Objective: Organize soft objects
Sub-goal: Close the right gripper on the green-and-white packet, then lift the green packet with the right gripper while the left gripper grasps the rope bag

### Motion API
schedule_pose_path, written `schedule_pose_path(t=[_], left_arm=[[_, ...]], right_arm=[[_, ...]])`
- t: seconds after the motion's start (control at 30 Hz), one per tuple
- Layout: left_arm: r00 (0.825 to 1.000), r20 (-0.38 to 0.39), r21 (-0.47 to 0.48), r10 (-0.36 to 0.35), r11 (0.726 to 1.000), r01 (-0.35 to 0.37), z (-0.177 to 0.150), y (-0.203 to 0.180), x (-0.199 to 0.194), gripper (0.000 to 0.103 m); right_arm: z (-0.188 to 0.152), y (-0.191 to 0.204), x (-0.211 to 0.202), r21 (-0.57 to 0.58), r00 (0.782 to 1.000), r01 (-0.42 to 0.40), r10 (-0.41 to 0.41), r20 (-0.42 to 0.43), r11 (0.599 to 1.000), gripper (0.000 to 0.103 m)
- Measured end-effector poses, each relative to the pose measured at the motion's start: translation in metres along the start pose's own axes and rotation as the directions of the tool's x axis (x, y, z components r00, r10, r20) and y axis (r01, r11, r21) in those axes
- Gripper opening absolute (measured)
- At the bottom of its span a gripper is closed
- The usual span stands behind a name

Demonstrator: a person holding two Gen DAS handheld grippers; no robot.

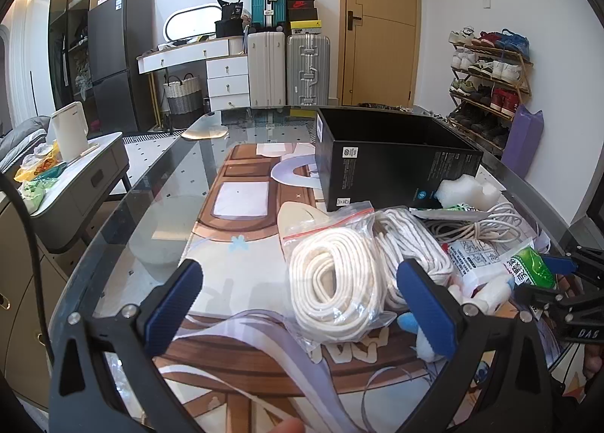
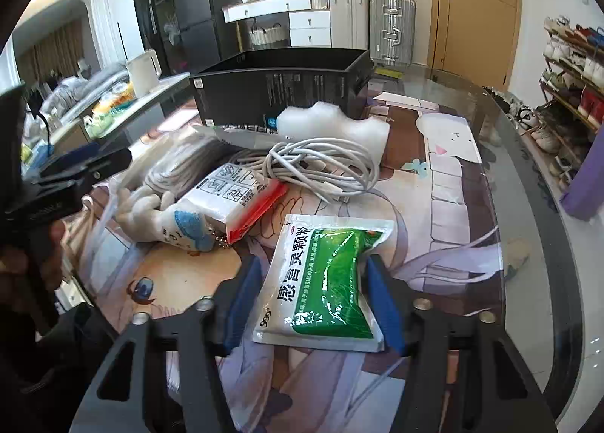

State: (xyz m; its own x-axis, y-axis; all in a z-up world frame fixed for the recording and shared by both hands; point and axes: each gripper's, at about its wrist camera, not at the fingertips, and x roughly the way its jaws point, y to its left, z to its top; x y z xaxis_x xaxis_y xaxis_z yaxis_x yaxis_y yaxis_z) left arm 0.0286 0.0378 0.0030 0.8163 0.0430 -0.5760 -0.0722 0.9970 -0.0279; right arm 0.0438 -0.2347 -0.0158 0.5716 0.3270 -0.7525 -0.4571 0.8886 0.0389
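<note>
My right gripper [image 2: 313,282] is shut on a green and white medicine pouch [image 2: 328,278], its pads pinching both sides; the pouch also shows in the left wrist view [image 1: 528,267]. My left gripper [image 1: 298,297] is open, with a bagged coil of white rope [image 1: 332,282] between its fingers, not gripped. An open black box [image 1: 392,157] stands behind the pile; it also shows in the right wrist view [image 2: 283,89]. In the pile lie a second rope bag [image 1: 407,240], a white cable [image 2: 321,168], white foam [image 2: 336,123], a red-edged packet [image 2: 234,199] and a plush toy [image 2: 170,221].
The glass table [image 1: 158,214] carries a printed cartoon mat [image 2: 445,184]. A side cabinet with a kettle [image 1: 70,134] stands to the left. Suitcases [image 1: 305,67], a door and a shoe rack [image 1: 490,82] are behind the table.
</note>
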Motion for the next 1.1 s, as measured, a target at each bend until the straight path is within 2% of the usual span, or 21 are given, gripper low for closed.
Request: schedule_pose_path(t=[0.13,0.2,0.3,0.4,0.7,0.83,0.97,1.1], left_arm=[[1.000,0.000,-0.004,0.001,1.000,-0.001,0.000,0.000,0.001,0.103],[1.000,-0.001,-0.006,0.002,1.000,-0.002,0.000,0.001,0.002,0.103],[1.000,0.000,-0.006,0.002,1.000,-0.002,0.000,0.002,0.002,0.103],[1.000,-0.002,-0.007,0.000,1.000,0.000,0.000,0.002,0.002,0.103],[0.998,-0.057,-0.013,-0.006,1.000,0.005,0.002,0.002,0.012,0.103],[0.994,-0.105,-0.027,-0.033,0.999,0.031,0.004,0.003,0.022,0.103],[0.979,-0.174,-0.102,-0.104,0.991,0.087,0.006,0.010,0.035,0.103],[0.969,-0.202,-0.139,-0.142,0.984,0.115,0.006,0.014,0.041,0.102]], right_arm=[[0.000,0.006,0.002,-0.013,1.000,0.030,-0.030,-0.001,0.999,0.058],[0.000,0.006,0.002,-0.020,0.999,0.032,-0.032,0.001,0.999,0.040],[-0.001,0.003,0.001,-0.021,1.000,0.026,-0.026,0.003,0.999,0.034],[-0.005,0.001,-0.002,-0.013,1.000,0.012,-0.012,0.023,1.000,0.032],[-0.006,0.002,-0.035,0.001,0.981,-0.036,0.035,0.189,0.999,0.032],[-0.002,0.004,-0.038,-0.007,0.980,-0.045,0.046,0.195,0.999,0.032],[-0.001,0.008,-0.040,-0.019,0.979,-0.054,0.057,0.197,0.998,0.032],[-0.001,0.010,-0.039,-0.031,0.980,-0.050,0.055,0.194,0.998,0.032]])
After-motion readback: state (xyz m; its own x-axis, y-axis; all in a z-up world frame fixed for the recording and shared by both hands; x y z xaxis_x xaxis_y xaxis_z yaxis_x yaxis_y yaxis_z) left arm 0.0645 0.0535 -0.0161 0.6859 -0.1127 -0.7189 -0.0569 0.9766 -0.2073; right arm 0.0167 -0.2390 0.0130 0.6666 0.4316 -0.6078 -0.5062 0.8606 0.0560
